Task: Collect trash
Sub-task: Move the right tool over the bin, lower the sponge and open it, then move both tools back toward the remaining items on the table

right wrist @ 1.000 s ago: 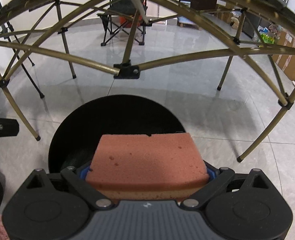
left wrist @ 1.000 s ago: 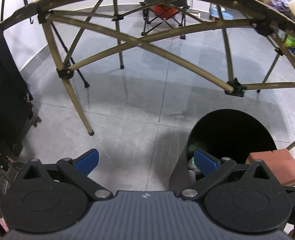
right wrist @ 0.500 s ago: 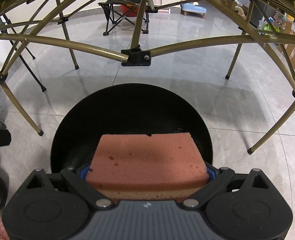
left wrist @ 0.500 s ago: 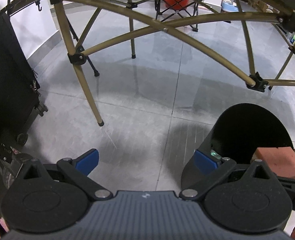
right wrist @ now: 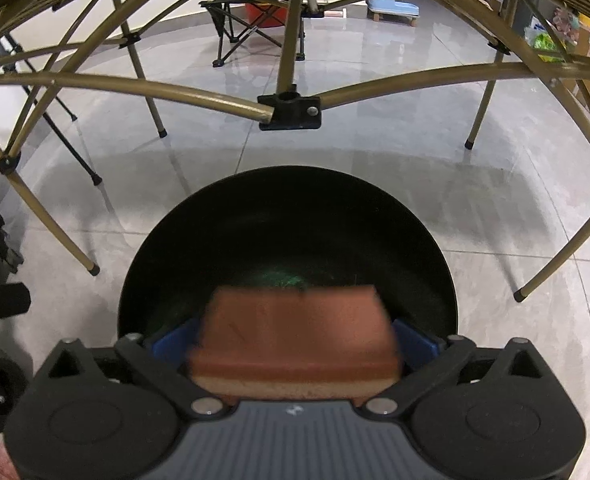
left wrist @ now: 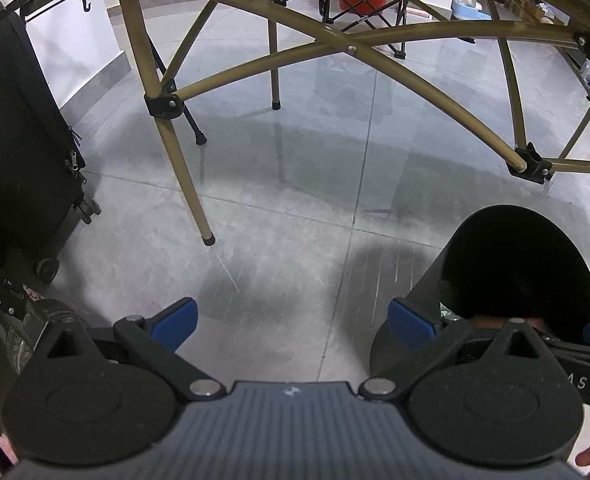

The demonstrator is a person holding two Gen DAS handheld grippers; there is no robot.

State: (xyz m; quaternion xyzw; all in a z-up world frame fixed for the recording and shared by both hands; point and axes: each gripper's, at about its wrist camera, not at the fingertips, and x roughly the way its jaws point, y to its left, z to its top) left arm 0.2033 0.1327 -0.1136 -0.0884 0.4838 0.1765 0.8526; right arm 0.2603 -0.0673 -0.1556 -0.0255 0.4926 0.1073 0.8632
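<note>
The right gripper [right wrist: 295, 344] hung over the near rim of the black trash bin [right wrist: 435, 240]. A motion-blurred red-brown sponge [right wrist: 295, 332] sat between its blue fingers [right wrist: 415, 342]; whether they gripped it I cannot tell. The left gripper [left wrist: 291, 320] was spread wide and empty above the grey tiled floor [left wrist: 279, 240], just left of the bin.

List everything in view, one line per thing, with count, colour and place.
Sponge: one, orange-red, blurred, between the right gripper's fingers over the bin.
Bin: one, black, on the floor below the right gripper.
Frame: one, olive tubes, standing over the floor.
Suitcase: one, black, far left.
Chair: one, dark, background.
Floor: grey tiles.
Left gripper: black, blue pads, open, empty.
Right gripper: black, blue pads, around the sponge.
</note>
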